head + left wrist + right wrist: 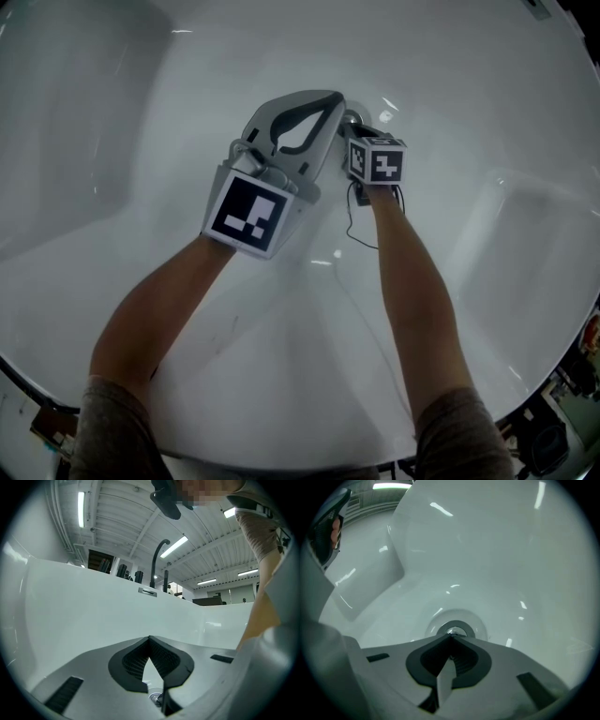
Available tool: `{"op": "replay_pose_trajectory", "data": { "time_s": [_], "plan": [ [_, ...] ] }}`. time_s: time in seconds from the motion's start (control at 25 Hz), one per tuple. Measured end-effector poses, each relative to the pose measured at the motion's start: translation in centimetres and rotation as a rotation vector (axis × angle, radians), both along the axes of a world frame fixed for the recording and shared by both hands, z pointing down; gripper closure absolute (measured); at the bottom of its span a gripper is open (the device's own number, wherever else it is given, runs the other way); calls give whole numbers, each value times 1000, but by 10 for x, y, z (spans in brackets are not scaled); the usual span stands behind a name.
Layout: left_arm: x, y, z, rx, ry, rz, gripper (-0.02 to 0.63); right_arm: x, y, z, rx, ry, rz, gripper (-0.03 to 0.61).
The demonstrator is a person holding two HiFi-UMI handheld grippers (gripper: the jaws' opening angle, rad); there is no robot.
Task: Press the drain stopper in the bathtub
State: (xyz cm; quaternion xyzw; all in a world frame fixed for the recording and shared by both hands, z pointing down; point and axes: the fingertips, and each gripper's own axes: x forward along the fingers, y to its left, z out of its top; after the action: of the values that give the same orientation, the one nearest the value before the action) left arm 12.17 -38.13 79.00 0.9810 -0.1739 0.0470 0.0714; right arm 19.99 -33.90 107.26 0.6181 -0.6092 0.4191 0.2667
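Since a blunt tip suits pressing, the right gripper point(451, 638) is pointing its pinched-together jaws at the drain stopper point(458, 629) just ahead; left gripper point(149, 640) is hovering alongside, likewise closed, empty.

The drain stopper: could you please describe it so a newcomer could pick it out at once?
Start at the floor of the white bathtub. In its shallow round dip, just past the right gripper, sits the drain stopper. It is the only shiny metal disc, dark-ringed, in the plain white surface.

Drain stopper point(455, 630) partly hid behind R gripper point(450, 637) tips.
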Motion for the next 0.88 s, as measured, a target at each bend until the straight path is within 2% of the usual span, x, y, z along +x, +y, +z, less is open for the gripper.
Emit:
{"op": "replay_pose_trajectory", "data": {
  "time_s": [0.32,0.48,0.6,0.88],
  "plan": [
    [-2,1,4,-22,-29,-4,612,-1,2,2,-35,12,-17,577],
    [-1,4,5,-16,-43,-3,612,0,1,-7,11,33,-15,577],
    [-3,6,1,-13,-60,-11,612,-3,5,-14,6,37,-26,578],
    [-8,17,-34,-21,-76,-28,612,-6,8,-64,52,33,4,578]
  ]
}}
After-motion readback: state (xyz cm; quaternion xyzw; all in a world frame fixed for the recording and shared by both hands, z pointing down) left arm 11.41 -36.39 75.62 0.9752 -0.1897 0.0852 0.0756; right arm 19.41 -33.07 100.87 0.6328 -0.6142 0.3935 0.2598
